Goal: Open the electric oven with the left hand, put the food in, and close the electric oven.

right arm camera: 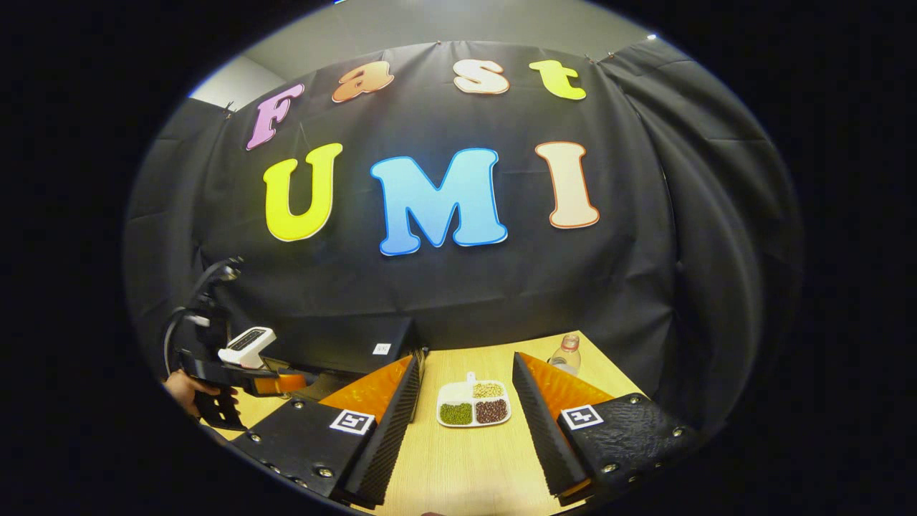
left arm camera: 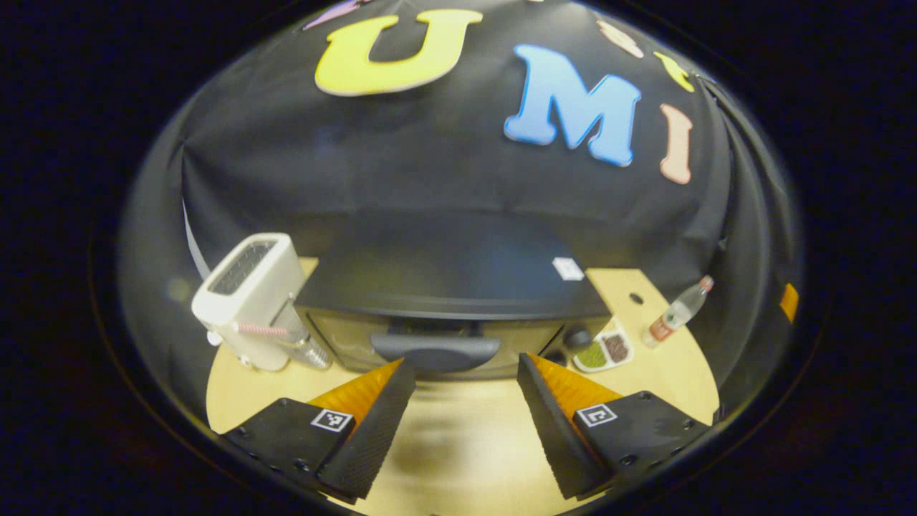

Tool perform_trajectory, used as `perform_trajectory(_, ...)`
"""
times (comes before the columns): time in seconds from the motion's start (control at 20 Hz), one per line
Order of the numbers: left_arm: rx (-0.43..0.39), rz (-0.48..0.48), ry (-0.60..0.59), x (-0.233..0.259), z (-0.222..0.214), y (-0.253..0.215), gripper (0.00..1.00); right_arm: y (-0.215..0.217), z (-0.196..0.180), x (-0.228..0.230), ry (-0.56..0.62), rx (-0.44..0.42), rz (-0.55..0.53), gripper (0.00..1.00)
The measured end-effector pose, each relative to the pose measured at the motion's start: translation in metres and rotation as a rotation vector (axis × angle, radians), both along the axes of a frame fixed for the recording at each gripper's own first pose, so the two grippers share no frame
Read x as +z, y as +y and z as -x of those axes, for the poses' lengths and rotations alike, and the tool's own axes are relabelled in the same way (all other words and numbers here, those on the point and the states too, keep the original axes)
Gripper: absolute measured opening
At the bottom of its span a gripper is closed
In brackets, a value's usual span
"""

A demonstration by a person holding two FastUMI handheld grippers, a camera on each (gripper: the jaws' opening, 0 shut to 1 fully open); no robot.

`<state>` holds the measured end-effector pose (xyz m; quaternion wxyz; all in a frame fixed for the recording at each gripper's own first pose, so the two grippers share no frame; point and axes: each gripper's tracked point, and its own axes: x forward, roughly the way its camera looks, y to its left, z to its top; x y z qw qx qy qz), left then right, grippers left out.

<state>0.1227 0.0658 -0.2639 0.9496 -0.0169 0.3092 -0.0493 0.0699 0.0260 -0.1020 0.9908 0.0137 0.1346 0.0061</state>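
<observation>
The electric oven (left arm camera: 458,301), a dark box with a curved top, stands on the pale wooden table (left arm camera: 458,444) against the booth's black wall, its door shut and its broad handle (left arm camera: 435,351) facing the left gripper. In the right gripper view the oven (right arm camera: 344,347) sits at the left, partly behind that gripper's own finger. The food is a white divided plate (right arm camera: 473,403) holding green, dark red and pale grains in three compartments; it lies flat on the table just beside the oven's right front corner, and in the left gripper view it (left arm camera: 604,351) peeks out next to the oven's knobs (left arm camera: 577,338). The left gripper (left arm camera: 466,380) hangs in front of the handle with its fingers spread wide, touching nothing, the handle lying between and just beyond the tips. In the right gripper view that same gripper (right arm camera: 236,380) shows at the far left with a hand (right arm camera: 188,393) holding it. The right gripper (right arm camera: 466,390) is likewise open and empty, the plate lying between its fingers and a little ahead. A white toaster (left arm camera: 251,301) stands left of the oven, and a clear bottle (left arm camera: 677,312) stands near the table's right edge.
</observation>
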Motion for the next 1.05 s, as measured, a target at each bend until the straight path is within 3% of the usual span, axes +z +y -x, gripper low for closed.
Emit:
perform_trajectory(0.15, 0.015, 0.024, -0.287, 0.100, 0.010, -0.018, 0.98, -0.003, -0.007, 0.032, -0.058, 0.014, 0.020, 0.80)
perform_trajectory(0.25, 0.080, 0.011, -0.456, 0.167, 0.033, -0.016, 0.97, 0.000, -0.007, 0.060, -0.096, 0.030, 0.018, 0.80)
perform_trajectory(0.4, 0.102, 0.016, -0.605, 0.246, 0.068, -0.036, 1.00, 0.010, 0.001, 0.109, -0.172, 0.064, 0.010, 0.80)
perform_trajectory(0.6, 0.069, 0.029, -0.612, 0.274, 0.091, -0.055, 1.00, 0.022, 0.010, 0.125, -0.196, 0.090, -0.006, 0.80)
perform_trajectory(0.75, 0.065, 0.005, -0.592, 0.263, 0.095, -0.049, 0.97, 0.023, 0.015, 0.123, -0.188, 0.081, -0.004, 0.80)
perform_trajectory(0.9, 0.060, 0.013, -0.571, 0.257, 0.098, -0.044, 1.00, 0.023, 0.019, 0.124, -0.185, 0.060, -0.008, 0.80)
perform_trajectory(0.95, 0.058, 0.012, -0.567, 0.257, 0.098, -0.042, 0.92, 0.022, 0.020, 0.124, -0.187, 0.050, -0.005, 0.80)
perform_trajectory(1.0, 0.055, 0.012, -0.567, 0.259, 0.099, -0.039, 0.92, 0.023, 0.021, 0.125, -0.189, 0.041, -0.003, 0.88)
perform_trajectory(1.05, 0.051, 0.012, -0.568, 0.260, 0.100, -0.037, 0.92, 0.024, 0.022, 0.126, -0.191, 0.034, -0.002, 0.88)
